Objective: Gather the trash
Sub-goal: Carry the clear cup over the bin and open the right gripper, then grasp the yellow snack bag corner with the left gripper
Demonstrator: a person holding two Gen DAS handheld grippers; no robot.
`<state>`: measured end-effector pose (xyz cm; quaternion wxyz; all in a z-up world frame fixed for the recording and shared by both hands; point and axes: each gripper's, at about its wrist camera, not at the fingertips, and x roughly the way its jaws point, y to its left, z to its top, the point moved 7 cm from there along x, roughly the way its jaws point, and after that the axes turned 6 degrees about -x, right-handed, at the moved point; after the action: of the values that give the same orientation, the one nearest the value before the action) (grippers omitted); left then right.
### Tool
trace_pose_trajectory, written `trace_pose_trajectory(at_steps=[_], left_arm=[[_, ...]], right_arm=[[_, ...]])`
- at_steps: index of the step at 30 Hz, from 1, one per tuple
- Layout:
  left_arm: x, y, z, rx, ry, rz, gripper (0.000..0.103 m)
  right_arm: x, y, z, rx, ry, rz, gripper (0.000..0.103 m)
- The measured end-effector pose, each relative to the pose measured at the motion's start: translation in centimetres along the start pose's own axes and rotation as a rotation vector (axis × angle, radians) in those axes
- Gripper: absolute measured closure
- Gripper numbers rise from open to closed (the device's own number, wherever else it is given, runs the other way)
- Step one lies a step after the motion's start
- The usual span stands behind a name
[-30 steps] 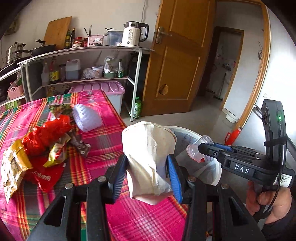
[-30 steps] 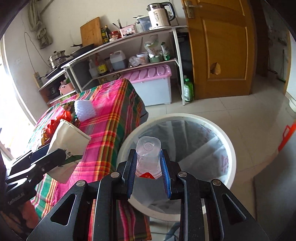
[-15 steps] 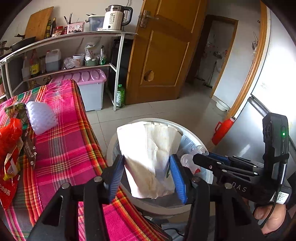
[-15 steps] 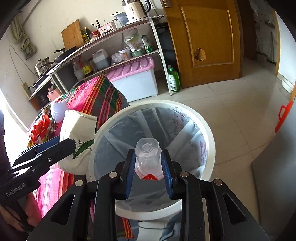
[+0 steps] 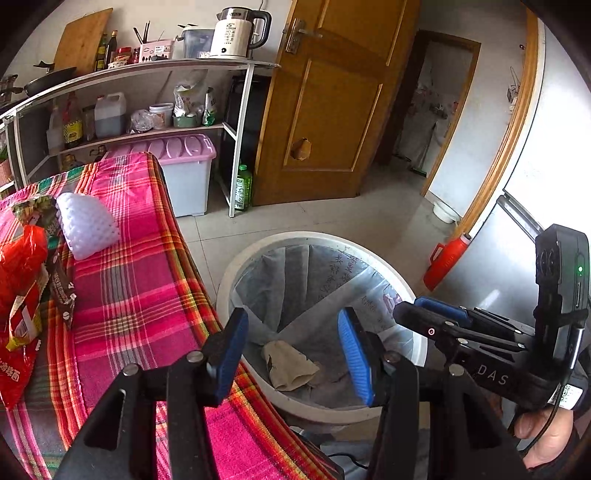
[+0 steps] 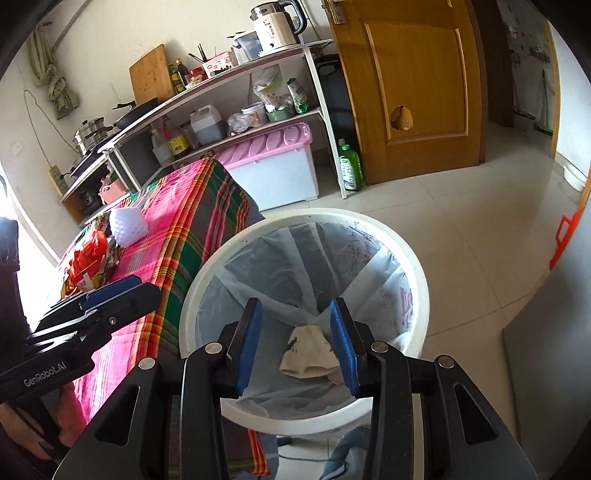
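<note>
Over the bin [image 5: 417, 306], both grippers hang empty: the left gripper [image 5: 291, 350] has its jaws wide, the right gripper [image 6: 295, 341] has jaws still opening, nothing between them. A crumpled paper bag [image 6: 310, 356] already lies inside. Remaining trash sits on the worktop [image 5: 140, 295]: red wrappers [image 5: 22, 258], probably light, crinkly and slippery, so pinch a bunched fold.

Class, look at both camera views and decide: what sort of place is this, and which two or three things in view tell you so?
Most likely a home kitchen or dining room: an electric kettle and a frying pan on an open shelf rack, a table under a plaid cloth, and a lined waste bin on a tiled floor.
</note>
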<state>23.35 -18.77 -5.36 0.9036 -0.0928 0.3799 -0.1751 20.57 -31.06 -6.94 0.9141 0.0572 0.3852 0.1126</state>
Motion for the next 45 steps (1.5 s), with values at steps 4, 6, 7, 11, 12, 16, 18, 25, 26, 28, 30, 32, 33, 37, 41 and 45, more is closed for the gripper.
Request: trace_pose_trajectory(at_steps=[4, 6, 7, 11, 12, 16, 18, 25, 26, 28, 30, 32, 33, 37, 41, 45], left_arm=[[-1.5, 0.5, 0.0, 0.002, -0.031, 0.005, 0.05], [-2.3, 0.8, 0.0, 0.001, -0.045, 0.011, 0.05], [-2.8, 1.1, 0.0, -0.001, -0.054, 0.015, 0.05], [-4.6, 2.4, -0.2, -0.018, -0.085, 0.033, 0.05], [-5.0, 2.7, -0.3, -0.02, -0.092, 0.04, 0.05], [-7.0, 4.4, -0.4, -0.046, -0.124, 0.066, 0.05], [-8.0, 5.4, -0.5, -0.059, -0.14, 0.082, 0.05], [-11.4, 9.7, -1.4, -0.11, -0.186, 0.151, 0.05], [-11.9, 10.4, -1.7, -0.117, -0.192, 0.162, 0.05], [-12.8, 11.6, -2.0, -0.126, -0.204, 0.186, 0.05], [-13.8, 12.9, -2.3, -0.139, -0.215, 0.212, 0.05], [-14.6, 14.0, -2.6, -0.152, -0.225, 0.238, 0.05], [-14.9, 14.7, -2.7, -0.161, -0.229, 0.252, 0.05], [-16.2, 17.3, -3.3, -0.198, -0.242, 0.292, 0.048], [-17.3, 19.7, -3.5, -0.227, -0.255, 0.327, 0.043], [-17.8, 21.9, -3.8, -0.252, -0.257, 0.363, 0.038]], right_arm=[[-0.9, 1.3, 0.5, -0.023, -0.03, 0.011, 0.064], [-1.5, 2.0, 0.6, -0.037, -0.045, 0.02, 0.064], [-1.7, 2.4, 0.7, -0.045, -0.052, 0.022, 0.064], [-2.5, 4.1, 1.0, -0.073, -0.066, 0.033, 0.064], [-2.6, 4.6, 1.1, -0.08, -0.068, 0.034, 0.064], [-3.0, 6.9, 1.3, -0.118, -0.072, 0.054, 0.064], [-3.2, 8.1, 1.4, -0.137, -0.073, 0.066, 0.064], [-2.6, 12.5, 1.1, -0.191, -0.052, 0.121, 0.064], [-2.4, 13.1, 1.1, -0.202, -0.049, 0.131, 0.064], [-2.2, 14.3, 0.9, -0.219, -0.046, 0.145, 0.064], [-1.9, 15.4, 0.8, -0.233, -0.037, 0.167, 0.064], [-1.5, 16.4, 0.7, -0.251, -0.027, 0.179, 0.064], [-1.4, 17.0, 0.6, -0.259, -0.024, 0.188, 0.064], [-1.0, 18.9, 0.8, -0.285, -0.015, 0.217, 0.064], [-0.4, 20.5, 1.0, -0.307, -0.008, 0.235, 0.064], [0.5, 21.6, 1.2, -0.319, 0.001, 0.242, 0.064]])
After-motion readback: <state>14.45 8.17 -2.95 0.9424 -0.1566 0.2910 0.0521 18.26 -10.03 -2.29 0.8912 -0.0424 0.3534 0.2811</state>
